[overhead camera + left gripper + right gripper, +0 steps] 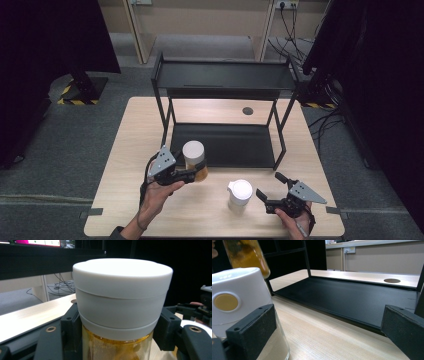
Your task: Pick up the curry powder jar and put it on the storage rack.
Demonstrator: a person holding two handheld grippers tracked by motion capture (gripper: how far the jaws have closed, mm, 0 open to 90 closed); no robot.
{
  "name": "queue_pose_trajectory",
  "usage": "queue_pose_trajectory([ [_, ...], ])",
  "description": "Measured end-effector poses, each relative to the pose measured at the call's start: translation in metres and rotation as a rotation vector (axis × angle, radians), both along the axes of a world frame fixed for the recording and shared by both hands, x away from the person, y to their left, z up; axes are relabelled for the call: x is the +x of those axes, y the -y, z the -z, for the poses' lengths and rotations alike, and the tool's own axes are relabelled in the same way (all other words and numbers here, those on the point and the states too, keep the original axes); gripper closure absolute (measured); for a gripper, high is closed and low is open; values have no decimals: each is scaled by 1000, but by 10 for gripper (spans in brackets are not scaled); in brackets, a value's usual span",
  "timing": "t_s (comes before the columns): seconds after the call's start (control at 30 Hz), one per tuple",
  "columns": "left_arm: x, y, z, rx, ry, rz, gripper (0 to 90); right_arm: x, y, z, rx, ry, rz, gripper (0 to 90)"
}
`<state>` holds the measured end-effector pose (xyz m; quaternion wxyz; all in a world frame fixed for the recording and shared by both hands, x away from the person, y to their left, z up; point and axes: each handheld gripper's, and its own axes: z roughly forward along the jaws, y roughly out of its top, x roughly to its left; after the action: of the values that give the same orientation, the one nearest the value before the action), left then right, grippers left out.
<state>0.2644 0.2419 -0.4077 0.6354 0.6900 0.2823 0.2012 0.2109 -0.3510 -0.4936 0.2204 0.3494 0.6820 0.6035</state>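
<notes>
Amber jar [194,160] clamped in the left hand-held gripper [192,174]
Its jaws pinch the jar just under the white lid, clear of the counter [130,150]; the right hand-held gripper [270,192] gapes released beside a white-capped jar [240,195].

- In the high view the tabletop [210,210] is evenly lit from above, while the room's left and right edges sink into near-black.
- Shadows there are soft and short; the rack [222,100] shades its lower shelf.
- That view is soft and low in detail.
- In the left tool's view the white lid [122,277] is bright and slightly washed out, and the background is dark and blurred.
- In the right tool's view the near jar [239,302] is out of focus, and the black shelf [352,300] has a dull sheen.
</notes>
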Motion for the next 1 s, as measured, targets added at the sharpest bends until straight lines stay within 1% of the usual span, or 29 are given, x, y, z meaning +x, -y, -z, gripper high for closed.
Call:
queue_pose_trajectory([
  [0.13,3,0,-14,9,1,8,350,0,0,0,4,-2,-1,4],
  [0.17,3,0,-14,9,1,8,350,0,1,0,4,-1,-1,4],
  [0.2,5,0,-19,7,0,11,350,0,1,0,4,-1,-1,4],
  [0.37,10,-2,-36,10,-10,27,350,0,1,0,5,-2,-1,4],
  [0.5,12,-2,-45,5,0,29,350,0,1,1,7,1,-1,4],
  [0.63,16,-2,-59,11,-5,38,350,0,2,1,11,-1,0,4],
  [0.77,19,-1,-74,23,-6,46,350,0,2,1,11,-1,0,4],
  [0.83,21,-1,-85,27,-9,43,351,0,2,1,13,-3,1,4],
  [0.87,21,-1,-85,27,-9,43,350,0,2,1,13,-3,1,4],
  [0.9,22,0,-91,35,-4,41,350,0,2,1,14,-2,0,4],
  [1.0,25,0,-102,31,-6,36,351,0,2,1,14,-3,0,4],
])
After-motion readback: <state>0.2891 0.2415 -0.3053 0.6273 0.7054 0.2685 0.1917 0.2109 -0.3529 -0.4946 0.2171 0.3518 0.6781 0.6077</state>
